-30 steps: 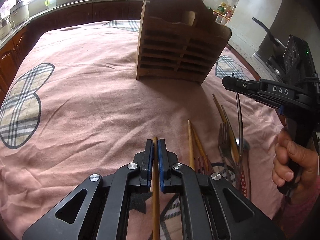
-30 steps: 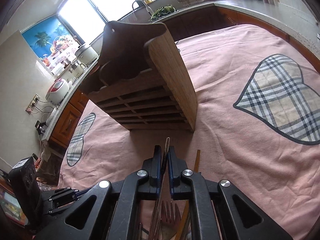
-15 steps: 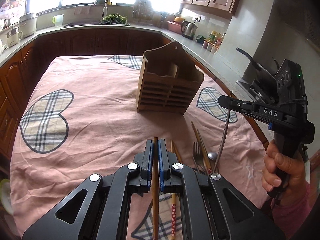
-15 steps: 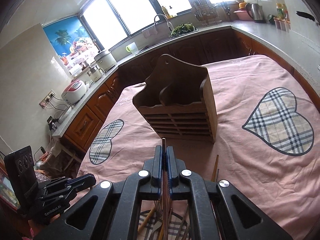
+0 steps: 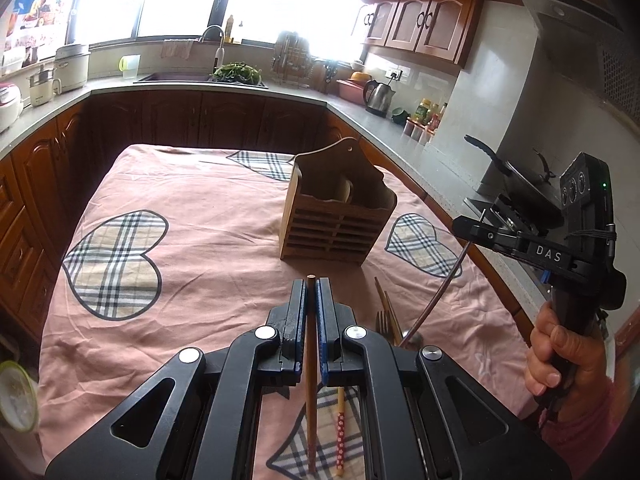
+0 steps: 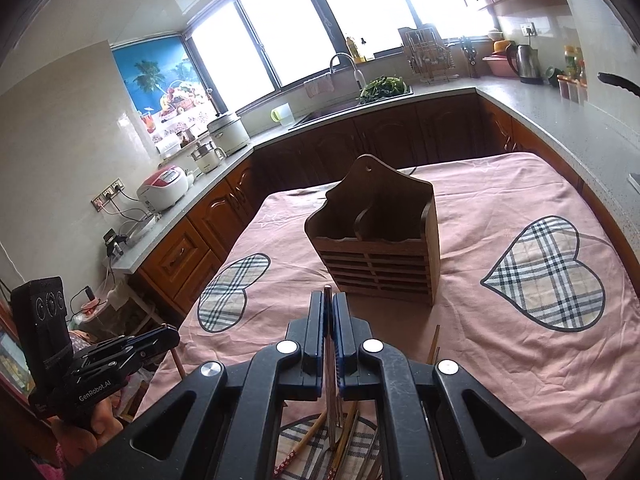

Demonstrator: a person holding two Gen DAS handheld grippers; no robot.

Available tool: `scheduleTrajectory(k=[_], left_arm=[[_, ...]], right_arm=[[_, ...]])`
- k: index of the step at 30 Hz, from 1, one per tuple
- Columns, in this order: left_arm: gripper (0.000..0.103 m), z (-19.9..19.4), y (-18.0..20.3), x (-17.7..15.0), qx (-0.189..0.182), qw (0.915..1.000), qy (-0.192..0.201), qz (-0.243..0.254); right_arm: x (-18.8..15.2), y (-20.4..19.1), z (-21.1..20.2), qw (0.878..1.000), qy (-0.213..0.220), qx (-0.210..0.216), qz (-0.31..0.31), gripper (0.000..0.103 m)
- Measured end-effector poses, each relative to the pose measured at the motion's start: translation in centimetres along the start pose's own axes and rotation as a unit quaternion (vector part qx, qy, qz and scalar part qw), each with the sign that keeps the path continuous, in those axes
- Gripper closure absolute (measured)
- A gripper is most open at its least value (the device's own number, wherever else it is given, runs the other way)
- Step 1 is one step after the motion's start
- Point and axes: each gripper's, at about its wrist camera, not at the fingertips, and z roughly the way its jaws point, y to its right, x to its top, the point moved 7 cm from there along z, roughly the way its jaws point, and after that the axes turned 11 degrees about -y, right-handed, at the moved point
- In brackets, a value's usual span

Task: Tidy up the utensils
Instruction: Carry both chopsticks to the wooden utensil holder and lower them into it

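A wooden utensil holder (image 5: 336, 216) (image 6: 380, 248) stands upright on the pink tablecloth, its two top compartments showing. My left gripper (image 5: 311, 286) is shut on a wooden chopstick (image 5: 311, 380), held above the cloth short of the holder. My right gripper (image 6: 328, 300) is shut on the thin handle of a metal spoon (image 5: 436, 300), which hangs down from it. The left wrist view shows the right gripper (image 5: 466, 226) at the right, in a hand. At the lower left of the right wrist view is the left gripper (image 6: 170, 334).
More utensils lie on the cloth below the grippers: a fork (image 5: 383, 320), wooden chopsticks (image 6: 308, 436) and a red-patterned chopstick (image 5: 340, 440). Kitchen counters ring the table (image 5: 200, 272). A pan (image 5: 520, 176) sits on the stove at the right, and a bowl (image 5: 16, 396) sits low at the left.
Both grippers have risen and pulled back, each with its utensil. The holder now looks smaller and farther away. The spoon has come up off the cloth.
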Motion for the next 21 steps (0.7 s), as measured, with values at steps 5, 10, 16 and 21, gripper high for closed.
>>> scheduleTrajectory(k=[5,10,16,21], left_arm=[[0.099,-1.3,-0.2,1.0,0.004,0.9996,0.027,-0.005],[0.099,-2.0,-0.6,2.7,-0.003,0.9983,0.056,-0.017],[0.099,-2.9,-0.8,6.3,-0.014,0.9947,0.097,-0.030],[0.099,-3.3,-1.0,10.1,-0.014,0.9904,0.132,-0.037]], right_arm=[[0.6,-0.3,-1.0,1.000,0.018,0.001,-0.002,0.099],[1.8,0.1,-1.9,0.999,0.040,-0.002,0.002,0.099],[4.0,1.0,-3.0,0.997,0.074,-0.009,0.013,0.099],[6.7,2.2,-4.4,0.993,0.113,-0.015,0.026,0.099]])
